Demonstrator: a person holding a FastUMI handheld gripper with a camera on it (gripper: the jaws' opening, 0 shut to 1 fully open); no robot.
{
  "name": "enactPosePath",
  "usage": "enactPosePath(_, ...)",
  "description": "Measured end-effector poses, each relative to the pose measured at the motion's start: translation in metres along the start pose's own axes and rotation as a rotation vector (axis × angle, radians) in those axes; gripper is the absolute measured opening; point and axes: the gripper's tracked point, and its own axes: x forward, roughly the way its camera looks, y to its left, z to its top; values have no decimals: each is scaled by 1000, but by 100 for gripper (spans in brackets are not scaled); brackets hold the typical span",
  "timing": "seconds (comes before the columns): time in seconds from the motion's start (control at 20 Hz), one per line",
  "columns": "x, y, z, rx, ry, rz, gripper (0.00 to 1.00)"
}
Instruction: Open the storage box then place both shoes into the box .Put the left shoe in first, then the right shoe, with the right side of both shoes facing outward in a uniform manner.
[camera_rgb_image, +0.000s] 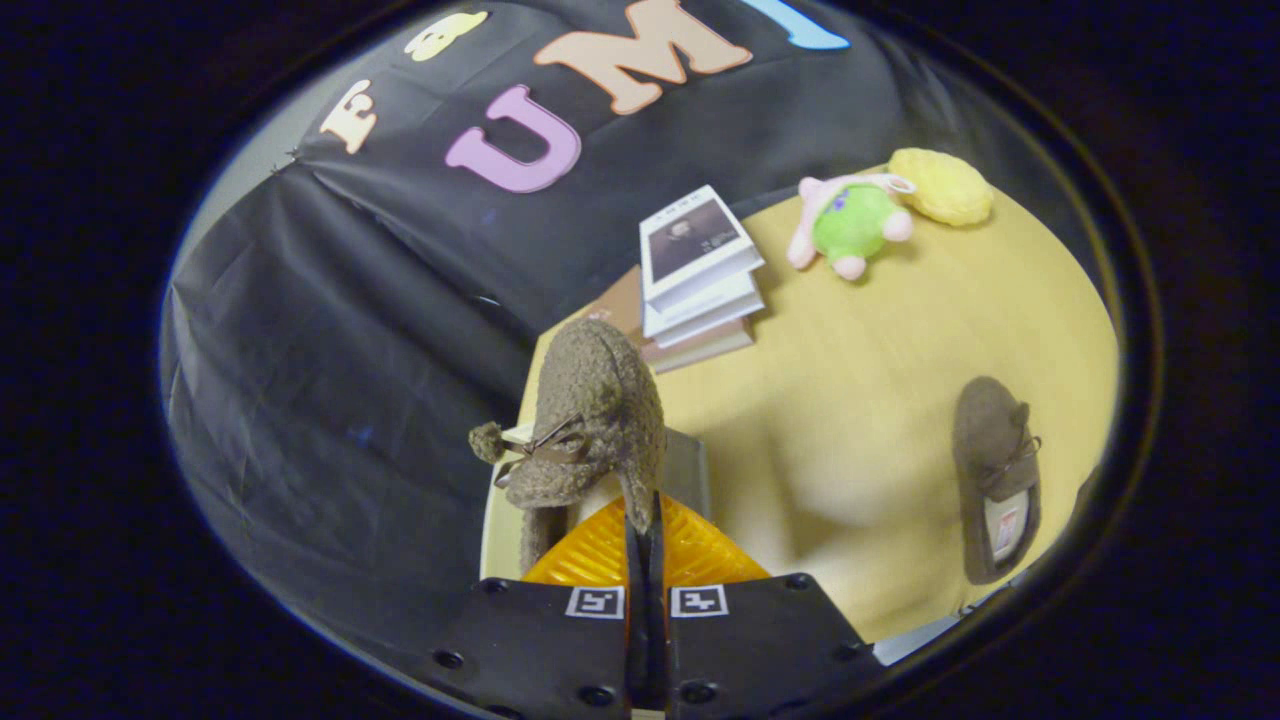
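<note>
My gripper (646, 520) is shut on the rim of a brown fuzzy shoe (590, 420), both fingers pinching its opening edge. The shoe hangs lifted, toe pointing away, with a pompom and bow on its left side. Under it shows a grey-white edge of the storage box (686, 465), mostly hidden by the shoe and fingers. The second brown shoe (993, 478) lies flat on the wooden table (860, 400) far off to the right of the fingers, its insole label showing.
A stack of books (697, 275) stands beyond the held shoe. Farther back on the table lie a green and pink plush toy (852, 222) and a yellow plush (942, 186). The black cloth wall (350, 320) hangs close on the left.
</note>
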Motion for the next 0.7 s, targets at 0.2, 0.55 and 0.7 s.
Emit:
enactPosePath(0.2, 19, 46, -21, -13, 25, 33, 3)
enactPosePath(0.55, 67, 75, -81, -48, 95, -47, 3)
enactPosePath(0.7, 88, 72, -100, -49, 109, -97, 3)
